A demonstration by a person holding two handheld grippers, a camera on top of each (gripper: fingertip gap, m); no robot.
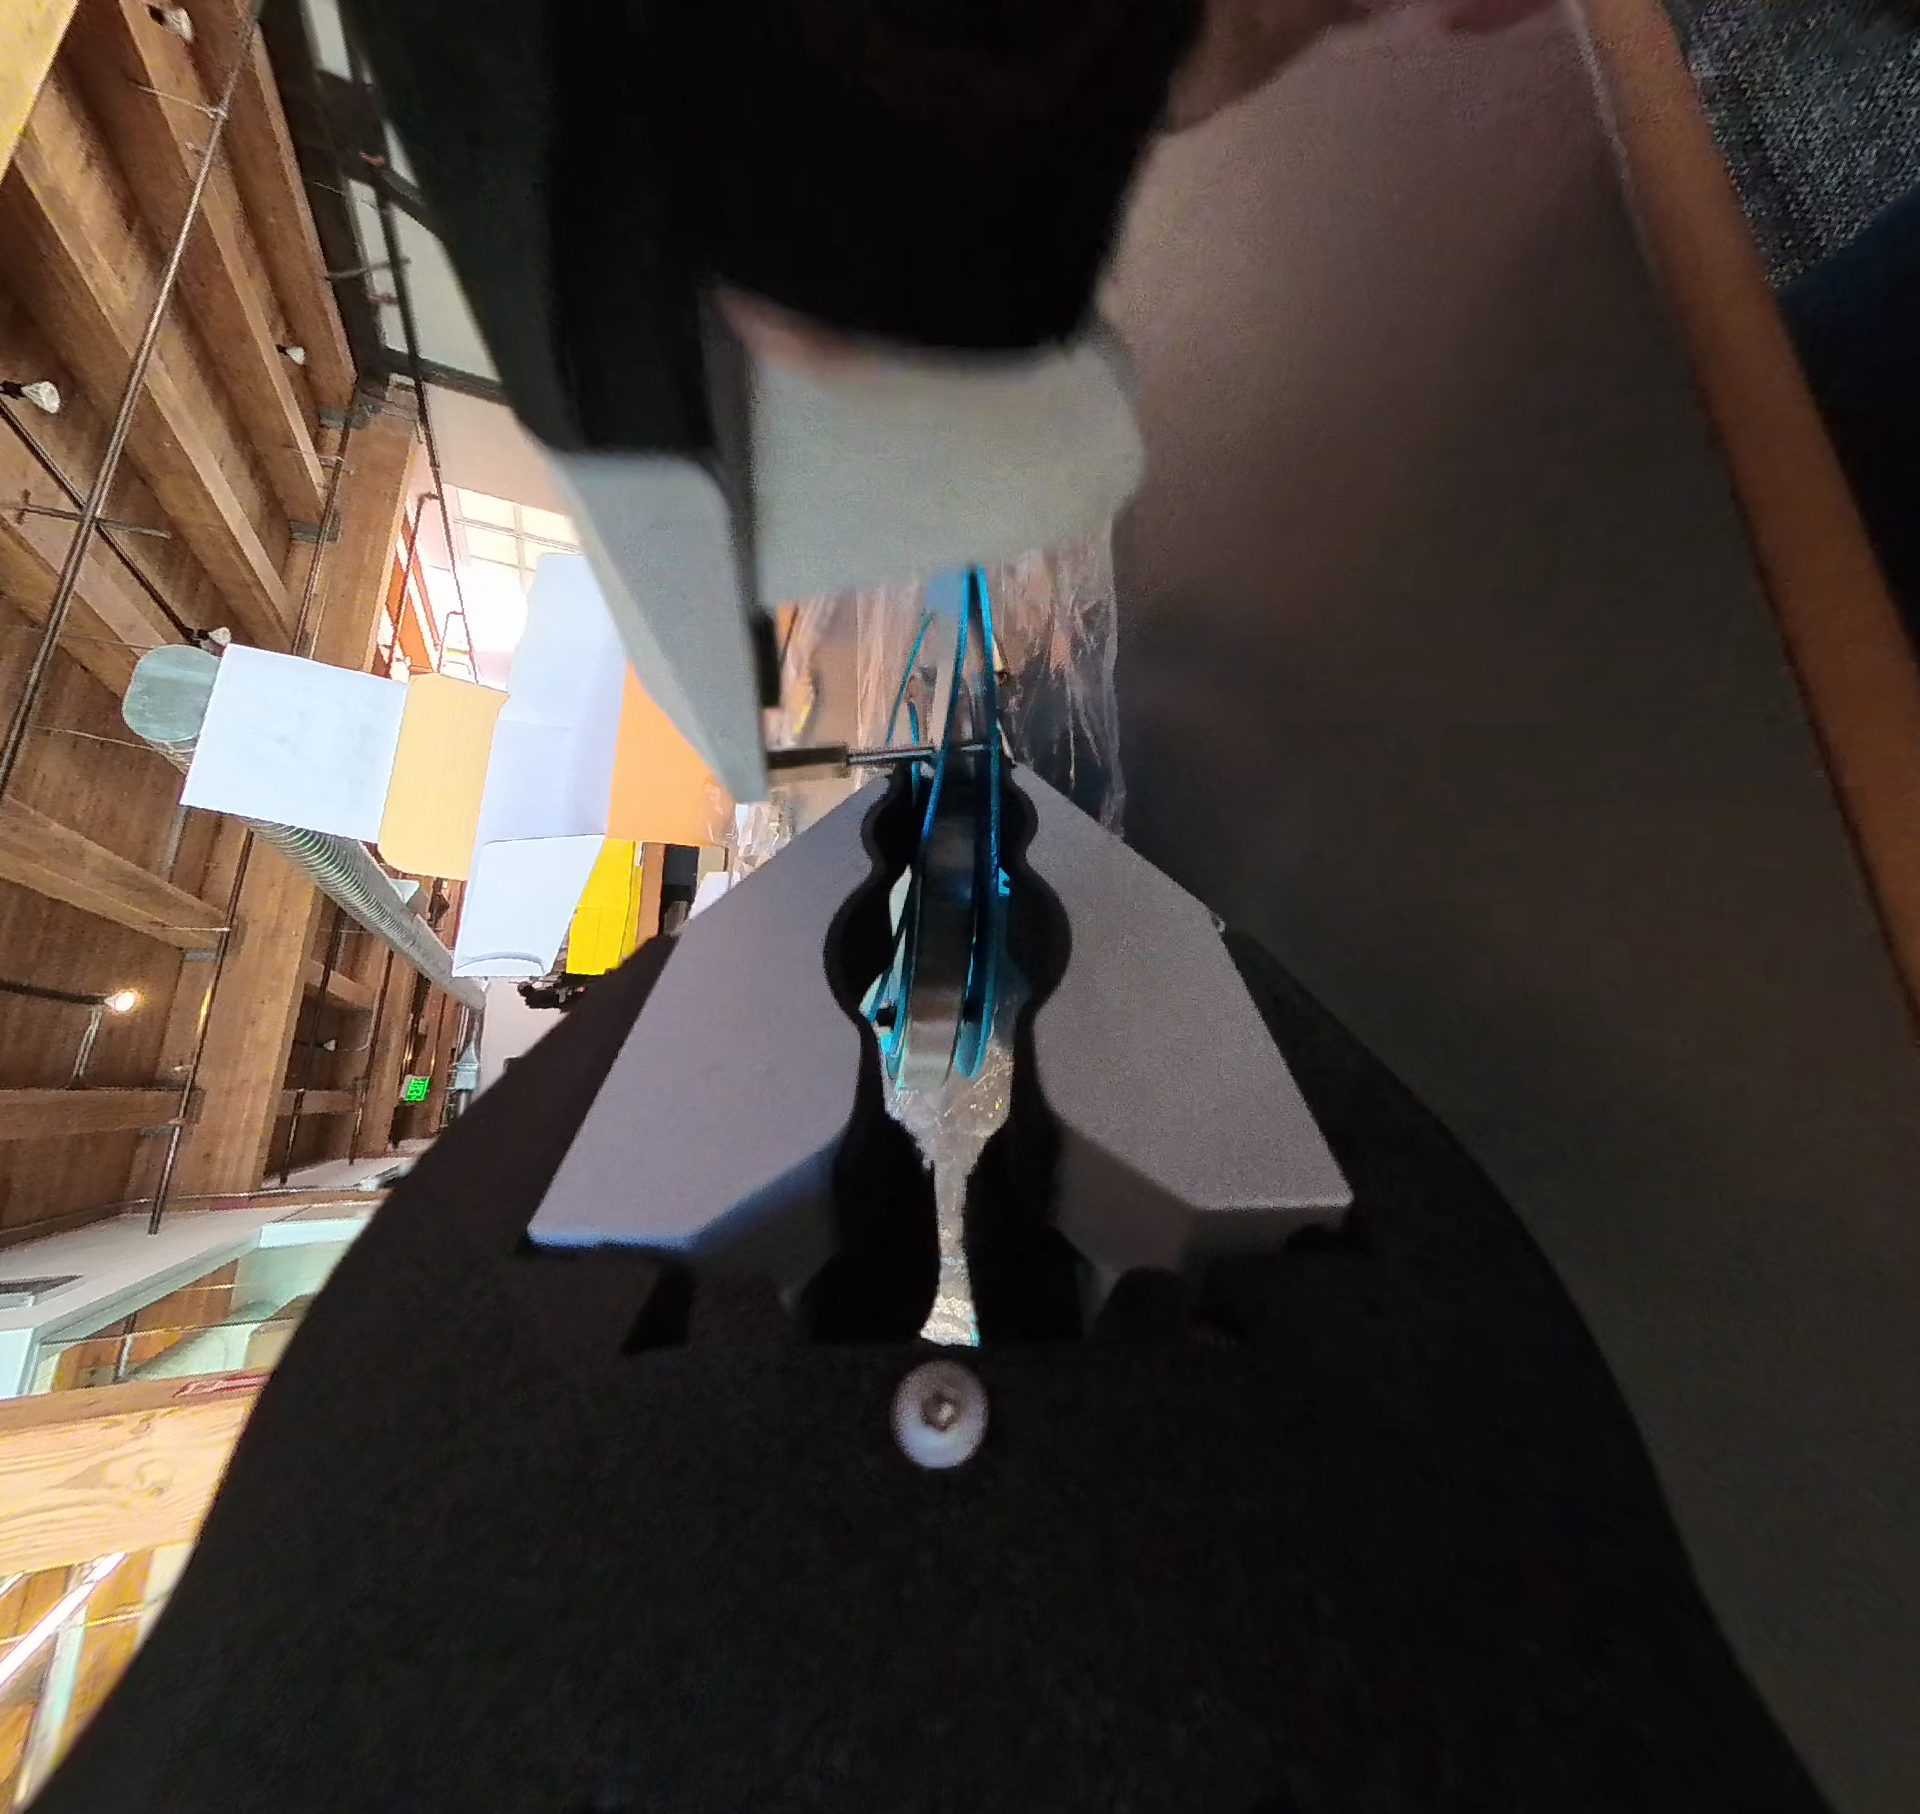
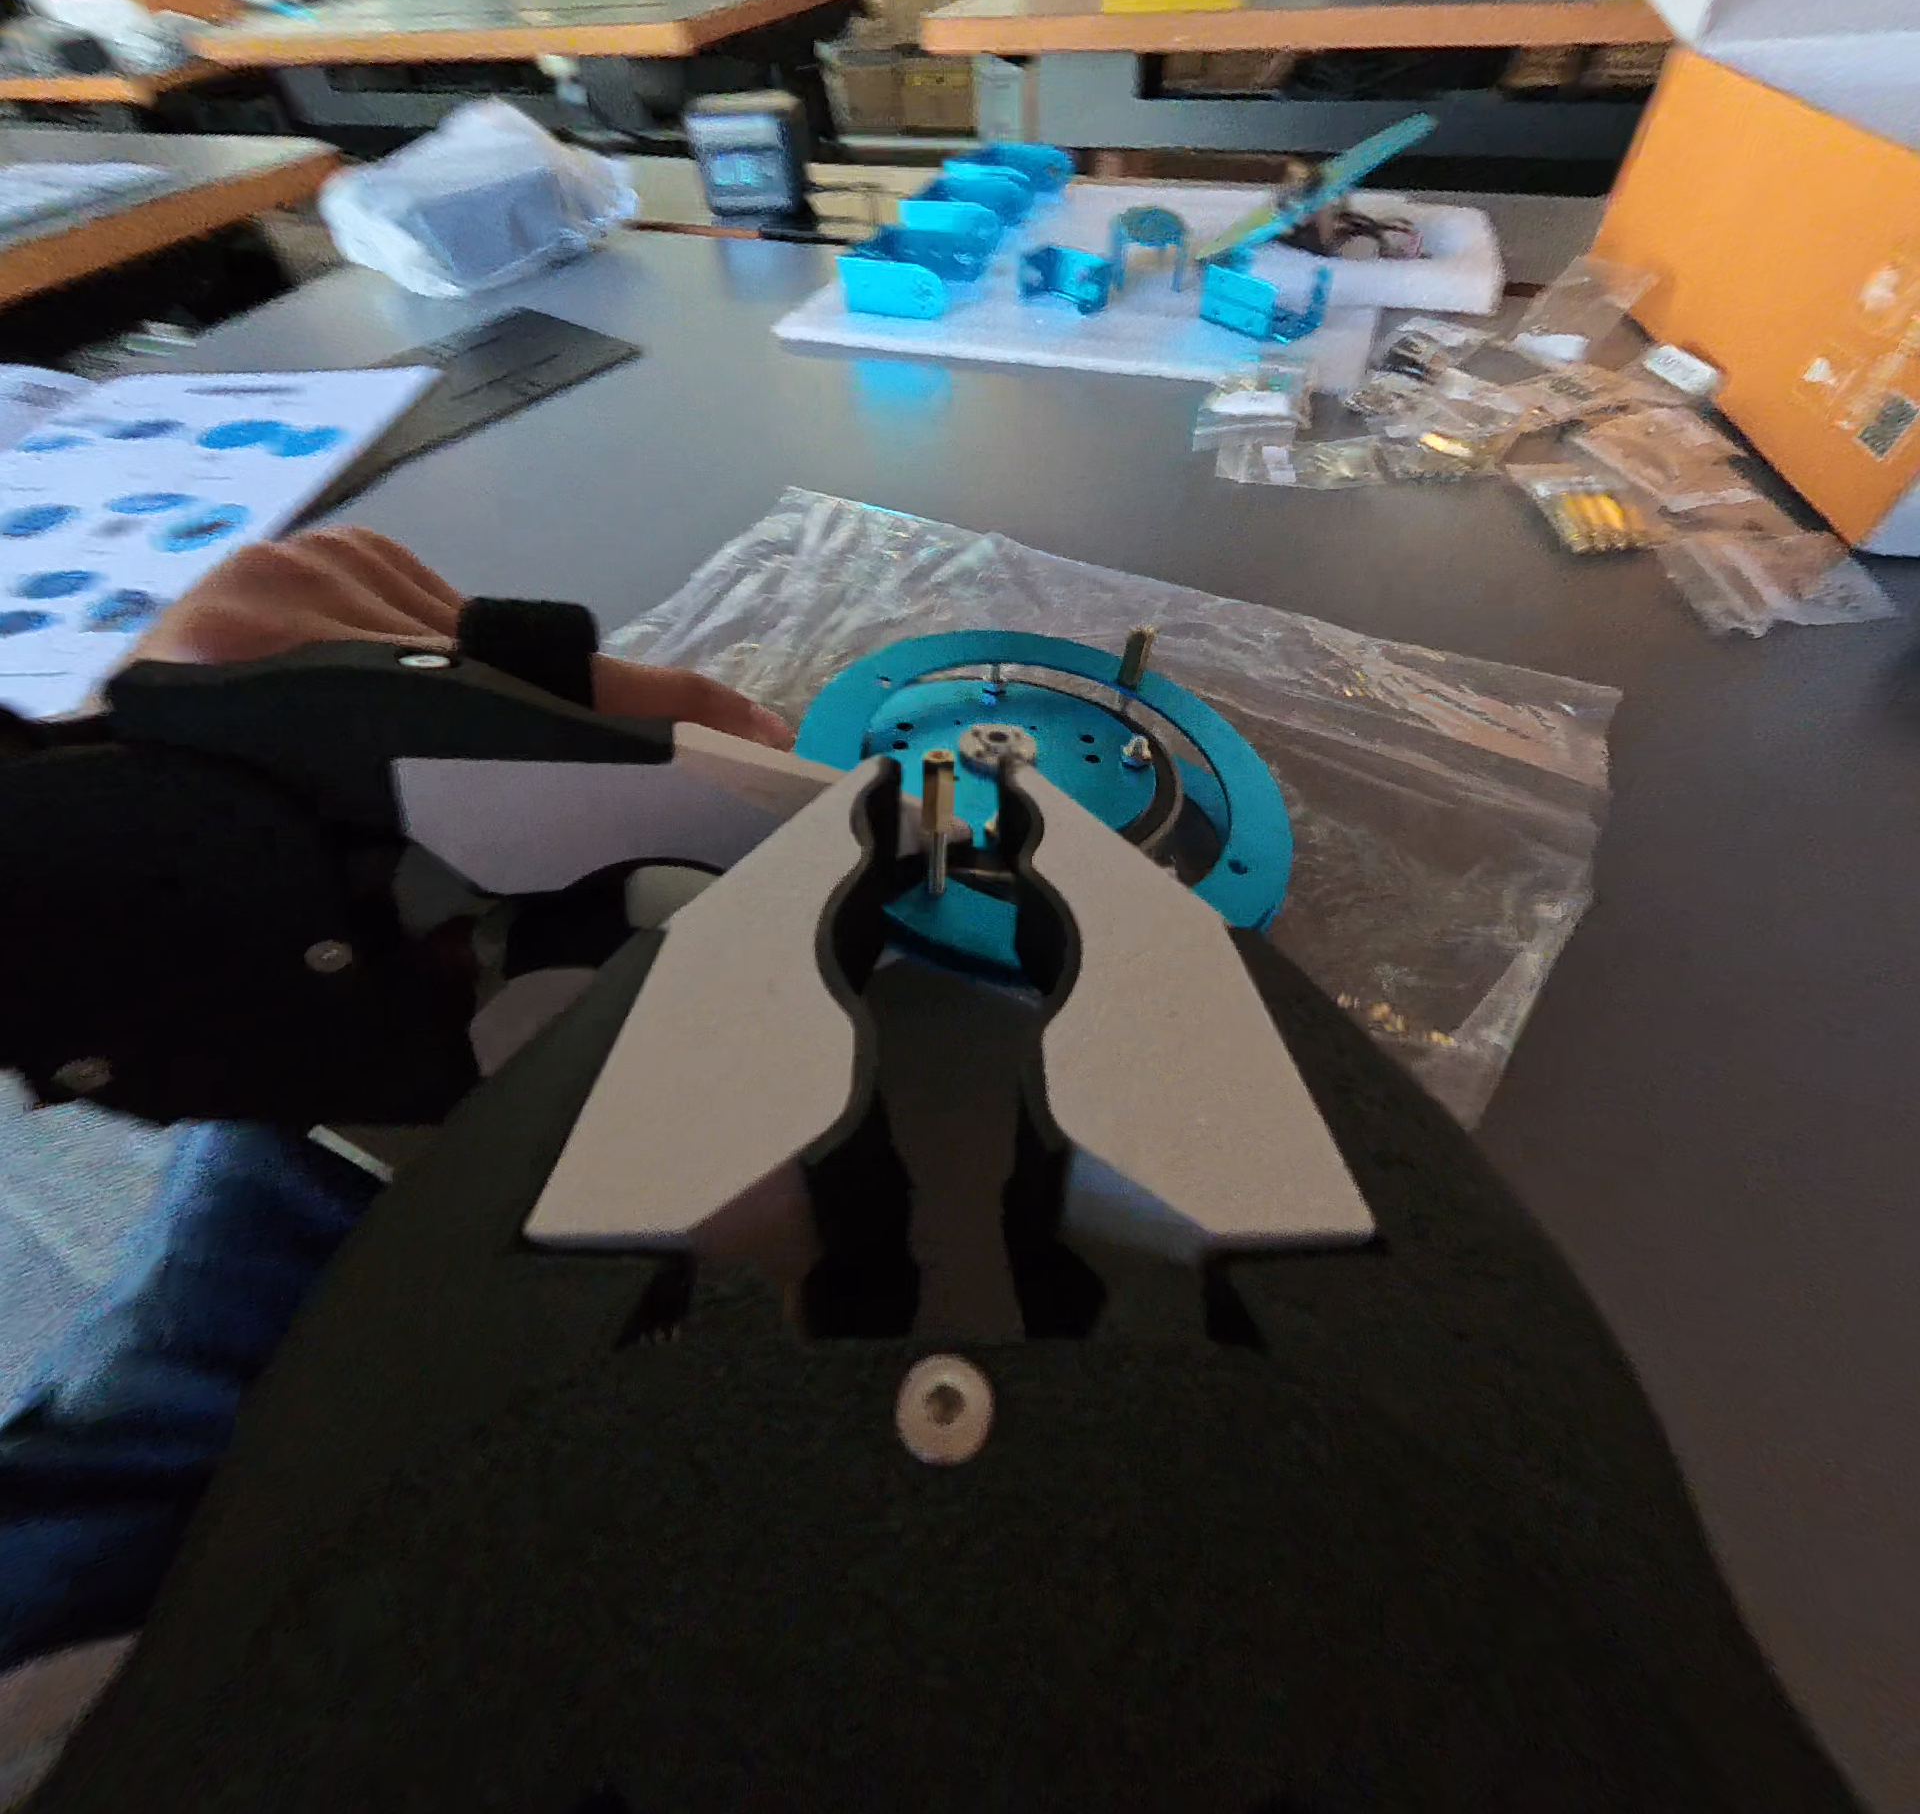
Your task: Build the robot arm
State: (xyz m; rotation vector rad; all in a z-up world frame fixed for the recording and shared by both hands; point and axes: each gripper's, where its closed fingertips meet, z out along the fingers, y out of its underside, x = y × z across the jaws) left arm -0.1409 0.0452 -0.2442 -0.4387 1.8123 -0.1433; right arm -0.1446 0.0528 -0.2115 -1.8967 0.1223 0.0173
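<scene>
A blue round plate assembly (image 2: pixel 1216 829) with a metal hub lies on a clear plastic bag (image 2: pixel 1403 725) on the dark table (image 2: pixel 727 434). My left gripper (image 1: pixel 954 788) is shut on the assembly's rim (image 1: pixel 940 933), seen edge-on, with some bag film pinched in too. In the right wrist view it (image 2: pixel 790 762) comes in from the left, held by a hand. My right gripper (image 2: pixel 948 777) hovers over the assembly, its jaws slightly apart on either side of an upright brass standoff (image 2: pixel 937 808). A second standoff (image 2: pixel 1138 652) stands at the far rim. The right gripper's fingers (image 1: pixel 935 455) fill the top of the left wrist view.
A white foam tray (image 2: pixel 1039 330) with several blue brackets sits farther back. Small bags of hardware (image 2: pixel 1507 434) and an orange box (image 2: pixel 1766 289) are at the right. A printed sheet (image 2: pixel 156 476) lies at the left, and a bagged grey item (image 2: pixel 478 195) behind it. Only a small space, under 4 cm, lies between the two pairs of fingers.
</scene>
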